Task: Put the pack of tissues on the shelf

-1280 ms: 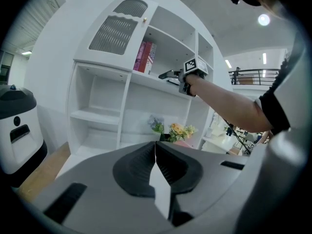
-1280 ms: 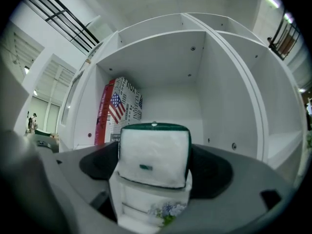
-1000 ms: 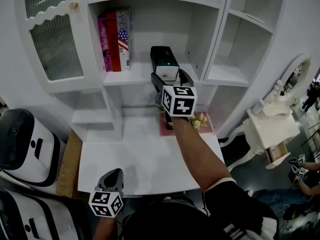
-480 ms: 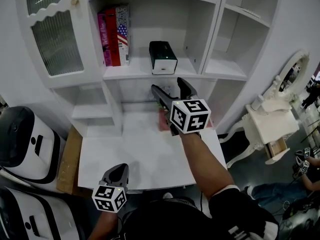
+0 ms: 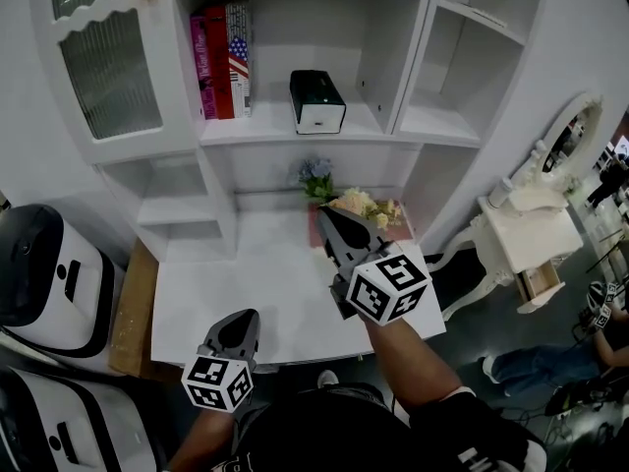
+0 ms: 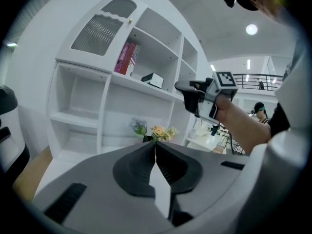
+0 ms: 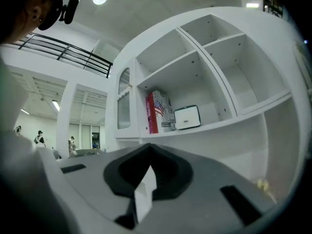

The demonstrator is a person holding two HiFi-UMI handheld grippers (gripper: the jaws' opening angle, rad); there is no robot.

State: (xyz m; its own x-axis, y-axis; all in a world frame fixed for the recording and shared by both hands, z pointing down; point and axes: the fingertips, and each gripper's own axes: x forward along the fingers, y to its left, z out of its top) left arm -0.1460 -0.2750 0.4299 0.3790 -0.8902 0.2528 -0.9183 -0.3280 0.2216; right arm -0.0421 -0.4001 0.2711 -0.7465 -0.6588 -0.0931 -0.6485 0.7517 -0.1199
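Note:
The pack of tissues [image 5: 316, 101], a dark box with a white end, lies on the middle shelf beside the books; it also shows as the tissue pack [image 6: 152, 79] and the tissue pack [image 7: 187, 117]. My right gripper [image 5: 332, 224] hangs over the white desk, well below and in front of the pack. Its jaws have just been closing, and they now stand shut with nothing between them, seen at the right gripper [image 7: 148, 148] and from the side at the right gripper [image 6: 187, 87]. My left gripper [image 5: 240, 323] stays low at the desk's near edge, shut and empty, seen at the left gripper [image 6: 155, 144].
Red and patterned books [image 5: 221, 62] stand left of the pack. A bunch of flowers [image 5: 359, 205] sits at the back of the white desk [image 5: 256, 293]. A glass cabinet door [image 5: 108, 67] is at upper left, white machines [image 5: 39, 273] at left, a white dressing table [image 5: 531, 234] at right.
My right gripper has drawn back from the shelf, down and toward me, leaving the tissue pack on the shelf, and its jaws went from wide open to shut. The left gripper shifted slightly.

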